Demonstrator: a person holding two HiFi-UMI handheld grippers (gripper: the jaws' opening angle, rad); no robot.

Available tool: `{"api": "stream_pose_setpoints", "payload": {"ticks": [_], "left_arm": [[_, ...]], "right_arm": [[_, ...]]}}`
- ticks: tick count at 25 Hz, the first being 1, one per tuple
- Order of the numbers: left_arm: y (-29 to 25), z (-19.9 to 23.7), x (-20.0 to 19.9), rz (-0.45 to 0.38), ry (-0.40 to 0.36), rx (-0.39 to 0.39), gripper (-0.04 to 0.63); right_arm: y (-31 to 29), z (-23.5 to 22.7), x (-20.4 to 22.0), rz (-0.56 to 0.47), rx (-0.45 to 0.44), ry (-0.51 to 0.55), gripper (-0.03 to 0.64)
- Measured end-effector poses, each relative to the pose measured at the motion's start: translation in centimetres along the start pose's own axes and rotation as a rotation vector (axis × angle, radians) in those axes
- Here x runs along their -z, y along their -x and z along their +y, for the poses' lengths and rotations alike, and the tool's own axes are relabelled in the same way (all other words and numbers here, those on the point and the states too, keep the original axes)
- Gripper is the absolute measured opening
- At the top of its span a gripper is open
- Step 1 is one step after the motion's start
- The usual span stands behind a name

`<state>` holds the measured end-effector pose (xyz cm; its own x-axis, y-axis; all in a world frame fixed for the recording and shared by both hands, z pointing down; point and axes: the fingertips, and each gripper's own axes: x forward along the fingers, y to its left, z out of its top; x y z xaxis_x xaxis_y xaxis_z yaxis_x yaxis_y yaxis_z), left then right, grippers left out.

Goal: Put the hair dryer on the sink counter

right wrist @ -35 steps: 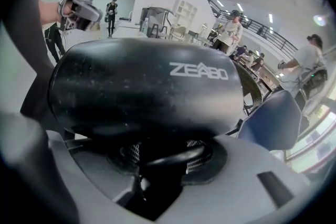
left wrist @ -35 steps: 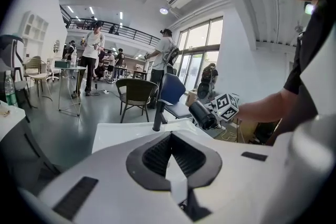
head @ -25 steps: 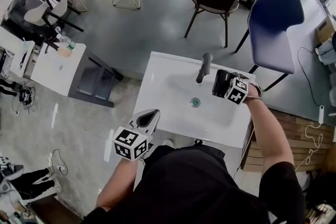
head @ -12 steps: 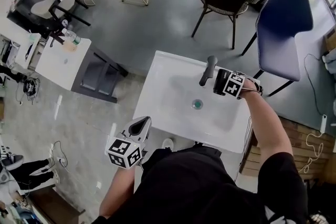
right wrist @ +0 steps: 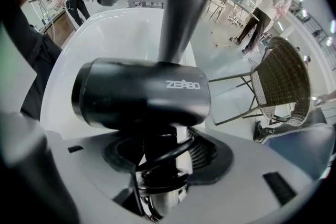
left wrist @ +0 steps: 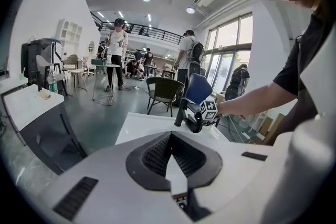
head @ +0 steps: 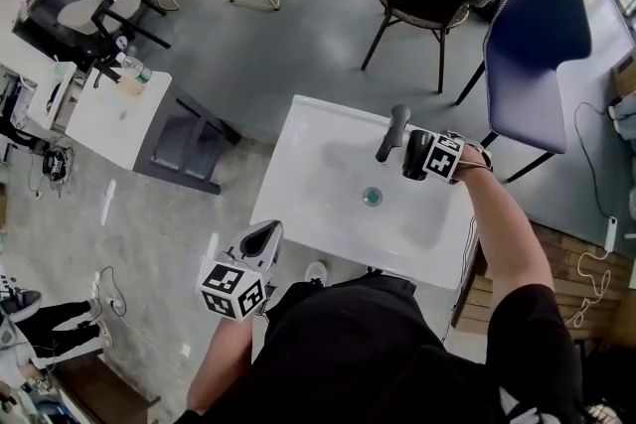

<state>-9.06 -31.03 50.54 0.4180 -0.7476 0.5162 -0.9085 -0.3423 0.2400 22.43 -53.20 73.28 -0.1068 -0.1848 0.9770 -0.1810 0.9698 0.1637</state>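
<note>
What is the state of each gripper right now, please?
Left gripper: closed, holding nothing.
Right gripper: jaws have just been opening; the handle of the black hair dryer stands between them, the grip seemingly let go.

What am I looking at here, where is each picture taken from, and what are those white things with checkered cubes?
A person stands at a white sink, carrying two hand-held grippers, each with two jaws; the patterned cubes are part of them. One picture comes from a camera on the person's head, looking down. The other two come from cameras riding on the grippers, looking along their jaws. The left gripper is shut and empty, near the sink's front edge. The right gripper is beside the tap, with the handle of a black hair dryer between its jaws, which have just been opening and seem to have let go.
</note>
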Motion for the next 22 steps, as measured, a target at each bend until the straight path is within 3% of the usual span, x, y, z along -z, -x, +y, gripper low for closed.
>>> {"api": "stream_pose_setpoints", "payload": {"ticks": [22], "left_arm": [[-0.9,0.3,-1.1,-0.011,-0.043,0.109,0.0]], "right_arm": [[2.8,0.6,0.7,0.009,0.134,-0.029,0.245]]}}
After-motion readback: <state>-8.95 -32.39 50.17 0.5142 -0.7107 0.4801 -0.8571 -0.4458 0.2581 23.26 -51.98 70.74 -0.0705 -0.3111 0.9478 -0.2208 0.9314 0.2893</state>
